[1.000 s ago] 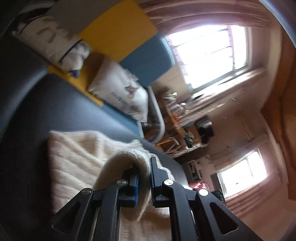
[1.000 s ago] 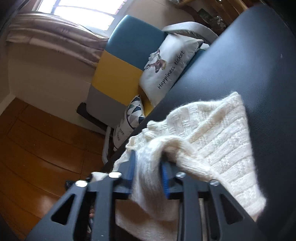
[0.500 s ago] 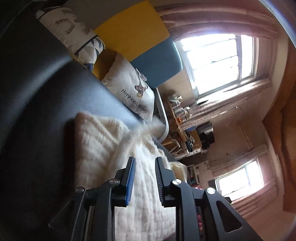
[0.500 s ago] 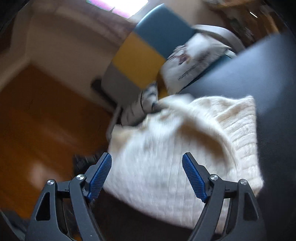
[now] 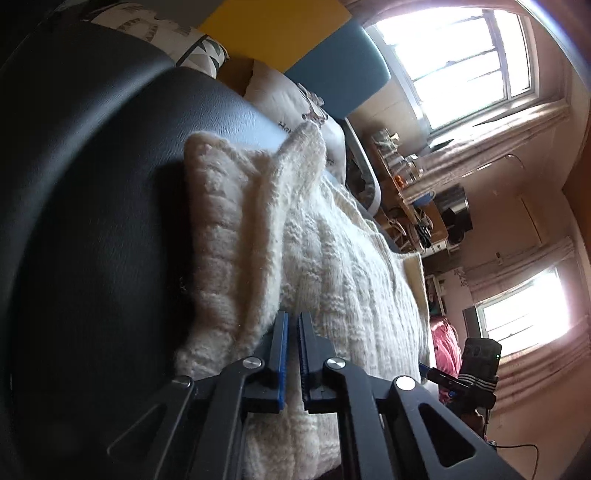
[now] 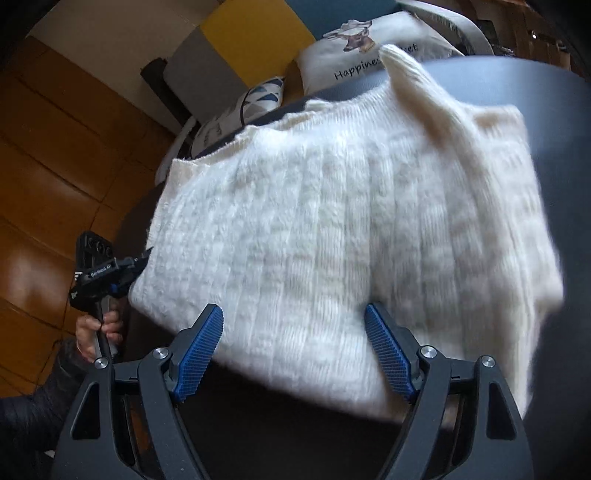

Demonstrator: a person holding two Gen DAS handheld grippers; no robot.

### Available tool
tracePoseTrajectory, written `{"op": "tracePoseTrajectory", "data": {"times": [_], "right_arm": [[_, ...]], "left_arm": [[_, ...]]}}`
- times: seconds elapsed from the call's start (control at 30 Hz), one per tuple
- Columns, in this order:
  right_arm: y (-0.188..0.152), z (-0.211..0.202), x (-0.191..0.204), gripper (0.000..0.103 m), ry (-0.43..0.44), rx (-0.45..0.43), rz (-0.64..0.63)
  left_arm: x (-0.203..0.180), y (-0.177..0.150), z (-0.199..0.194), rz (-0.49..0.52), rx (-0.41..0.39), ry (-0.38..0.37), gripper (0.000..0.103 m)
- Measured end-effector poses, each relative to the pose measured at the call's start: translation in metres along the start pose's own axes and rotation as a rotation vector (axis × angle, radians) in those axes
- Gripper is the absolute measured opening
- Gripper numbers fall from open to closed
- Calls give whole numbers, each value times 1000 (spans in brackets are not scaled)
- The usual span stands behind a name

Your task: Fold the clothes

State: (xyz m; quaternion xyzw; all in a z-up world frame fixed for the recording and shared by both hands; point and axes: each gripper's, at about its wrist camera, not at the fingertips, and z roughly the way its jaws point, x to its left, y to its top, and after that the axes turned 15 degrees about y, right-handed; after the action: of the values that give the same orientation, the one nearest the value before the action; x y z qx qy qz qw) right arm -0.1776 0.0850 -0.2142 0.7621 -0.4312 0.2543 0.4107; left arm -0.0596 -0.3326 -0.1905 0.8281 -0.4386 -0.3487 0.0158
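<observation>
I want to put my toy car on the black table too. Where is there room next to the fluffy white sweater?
Bare room: the black leather-like tabletop beside the cream knitted sweater's folded edge, and the near strip by the open right gripper. Crowded: the far edge, where the sweater meets the white printed cushion.

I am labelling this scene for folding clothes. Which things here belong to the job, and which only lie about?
Job:
cream knitted sweater
dark table
left gripper
right gripper

Lying about:
printed cushion
patterned cushion
colour-block sofa
</observation>
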Motion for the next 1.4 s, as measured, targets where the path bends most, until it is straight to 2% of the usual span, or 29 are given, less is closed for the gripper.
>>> {"op": "tracePoseTrajectory", "data": {"times": [0.13, 0.23, 0.27, 0.33, 0.43, 0.53, 0.7, 0.83, 0.93, 1.17, 1.2, 1.23, 1.33, 1.37, 1.4], "right_arm": [[-26, -10, 3, 82, 48, -8, 20], [-40, -12, 6, 82, 65, 6, 19], [-43, -13, 8, 82, 71, 13, 19], [-45, -15, 10, 82, 81, 29, 17], [-41, -17, 23, 82, 44, 61, -42], [-32, -16, 45, 82, 9, 84, -140], [-29, 4, 81, 83, -19, 96, -254], [-28, 27, 87, 82, -61, 137, -284], [-27, 36, 83, 83, -72, 143, -280], [-27, 42, 76, 84, -60, 139, -259], [-27, 43, 75, 85, -58, 140, -257], [-28, 43, 76, 86, -62, 142, -257], [-31, 47, 80, 86, -92, 158, -281], [-32, 48, 81, 86, -99, 162, -288], [-33, 49, 82, 86, -105, 164, -294]], "left_arm": [[4, -28, -19, 3, 14, -11, 5], [6, -48, -39, 47, 7, -2, 5], [4, -52, -49, 82, -17, 15, 7], [-2, -57, -70, 171, -78, 65, 17], [-12, -51, -93, 293, -149, 143, 19], [-19, -34, -101, 368, -184, 160, 22], [-18, -5, -87, 442, -158, 196, 23], [-27, 6, -72, 509, -132, 209, 23], [-28, 14, -54, 515, -85, 198, 23], [-21, 10, -34, 494, -20, 184, 21], [-23, 10, -36, 482, -26, 168, 9], [-26, 10, -42, 462, -46, 135, 5], [-37, 11, -67, 430, -135, 27, 5], [-40, 12, -70, 419, -145, 22, 5], [-38, 15, -67, 402, -138, 52, 5]]}}
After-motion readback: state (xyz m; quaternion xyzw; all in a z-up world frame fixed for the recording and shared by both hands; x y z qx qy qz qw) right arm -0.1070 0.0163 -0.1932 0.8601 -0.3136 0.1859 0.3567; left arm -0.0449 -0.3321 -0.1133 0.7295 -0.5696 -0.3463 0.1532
